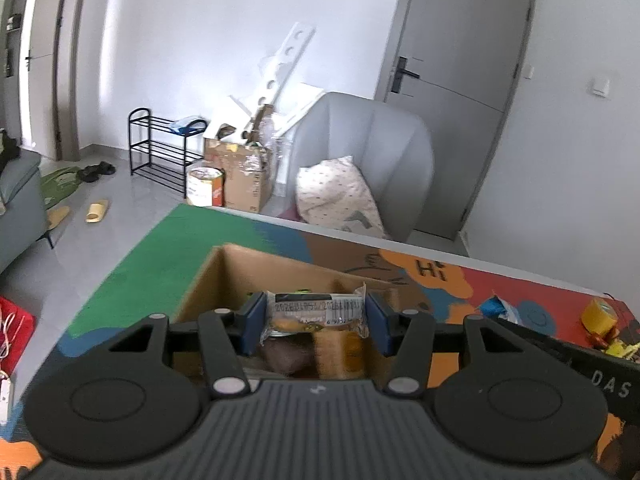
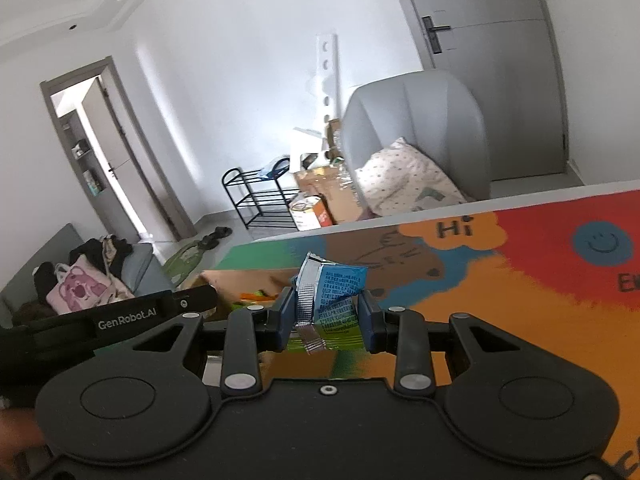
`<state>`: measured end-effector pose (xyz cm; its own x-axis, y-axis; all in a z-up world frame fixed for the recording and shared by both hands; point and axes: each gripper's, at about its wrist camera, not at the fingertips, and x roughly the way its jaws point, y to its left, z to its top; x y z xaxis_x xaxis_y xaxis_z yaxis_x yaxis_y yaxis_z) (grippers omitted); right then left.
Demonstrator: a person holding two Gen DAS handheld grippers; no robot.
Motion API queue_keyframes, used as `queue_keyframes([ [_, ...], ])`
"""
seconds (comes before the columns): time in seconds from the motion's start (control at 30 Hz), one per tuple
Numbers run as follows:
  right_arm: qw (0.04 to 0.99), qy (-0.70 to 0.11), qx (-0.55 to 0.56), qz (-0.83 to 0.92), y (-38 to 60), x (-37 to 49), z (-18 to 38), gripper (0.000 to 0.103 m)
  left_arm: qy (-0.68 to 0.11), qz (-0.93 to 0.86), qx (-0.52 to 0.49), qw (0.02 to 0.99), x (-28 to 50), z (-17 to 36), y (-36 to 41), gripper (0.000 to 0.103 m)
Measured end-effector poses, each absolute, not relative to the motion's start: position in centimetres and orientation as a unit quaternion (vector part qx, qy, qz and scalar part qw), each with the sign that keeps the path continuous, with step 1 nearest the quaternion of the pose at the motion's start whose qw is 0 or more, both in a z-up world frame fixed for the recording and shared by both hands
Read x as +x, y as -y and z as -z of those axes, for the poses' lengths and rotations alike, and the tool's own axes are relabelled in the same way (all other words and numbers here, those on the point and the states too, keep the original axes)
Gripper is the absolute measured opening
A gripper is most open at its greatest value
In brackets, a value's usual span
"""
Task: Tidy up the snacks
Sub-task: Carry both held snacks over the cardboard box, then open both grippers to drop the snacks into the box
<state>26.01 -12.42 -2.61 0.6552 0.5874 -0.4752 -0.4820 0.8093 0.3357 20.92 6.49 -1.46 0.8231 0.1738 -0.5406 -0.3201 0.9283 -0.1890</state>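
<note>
My left gripper (image 1: 316, 322) is shut on a clear-wrapped cake snack (image 1: 316, 314) and holds it over the open cardboard box (image 1: 256, 268) on the colourful mat. Dark and yellow snacks lie blurred inside the box. My right gripper (image 2: 325, 316) is shut on a blue and green snack packet (image 2: 334, 300) with a silver seam, held above the mat just right of the box (image 2: 248, 280). The left gripper's black body (image 2: 152, 312) shows at the left of the right wrist view. The blue packet (image 1: 498, 308) also shows in the left wrist view.
The colourful mat (image 2: 520, 280) covers the table. Yellow wrapped snacks (image 1: 600, 320) lie at the mat's right. Beyond the table's far edge stand a grey armchair (image 1: 380, 152) with a pillow, cardboard boxes (image 1: 240, 172) and a black shoe rack (image 1: 160, 148).
</note>
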Motion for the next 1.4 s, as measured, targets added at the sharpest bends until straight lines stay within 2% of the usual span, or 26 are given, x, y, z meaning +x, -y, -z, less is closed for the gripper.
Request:
queue_keyframes([
  [0.4, 0.898, -0.295, 0.072, -0.319, 9.0, 25.3, 2.8, 0.032, -0.265, -0.151, -0.162, 0.939, 20.2, 2.1, -10.4, 0.054],
  [0.47, 0.898, -0.295, 0.07, -0.32, 8.6, 25.4, 2.8, 0.032, -0.265, -0.148, -0.166, 0.938, 20.3, 2.3, -10.8, 0.057],
  [0.53, 0.898, -0.295, 0.066, -0.32, 8.3, 25.3, 2.8, 0.032, -0.264, -0.146, -0.173, 0.937, 20.5, 2.5, -11.1, 0.067],
  [0.63, 0.896, -0.299, 0.063, -0.323, 7.8, 25.5, 3.1, 0.032, -0.253, -0.147, -0.184, 0.939, 20.2, 2.5, -11.6, 0.077],
  [0.97, 0.879, -0.312, 0.06, -0.355, 4.4, 25.7, 3.6, 0.032, -0.249, -0.167, -0.196, 0.934, 18.3, 2.5, -13.8, 0.079],
  [1.2, 0.87, -0.31, 0.064, -0.379, 2.3, 25.4, 3.0, 0.033, -0.244, -0.19, -0.199, 0.93, 16.2, 2.1, -15.6, 0.086],
  [1.3, 0.865, -0.307, 0.07, -0.391, 1.6, 25.2, 2.8, 0.04, -0.243, -0.199, -0.202, 0.928, 15.4, 2.0, -16.4, 0.088],
  [1.33, 0.864, -0.306, 0.074, -0.393, 1.5, 25.1, 2.7, 0.053, -0.243, -0.203, -0.203, 0.927, 15.1, 2.0, -16.7, 0.088],
  [1.4, 0.866, -0.301, 0.081, -0.39, 1.7, 24.9, 2.7, 0.068, -0.242, -0.209, -0.205, 0.925, 14.6, 2.0, -17.3, 0.09],
])
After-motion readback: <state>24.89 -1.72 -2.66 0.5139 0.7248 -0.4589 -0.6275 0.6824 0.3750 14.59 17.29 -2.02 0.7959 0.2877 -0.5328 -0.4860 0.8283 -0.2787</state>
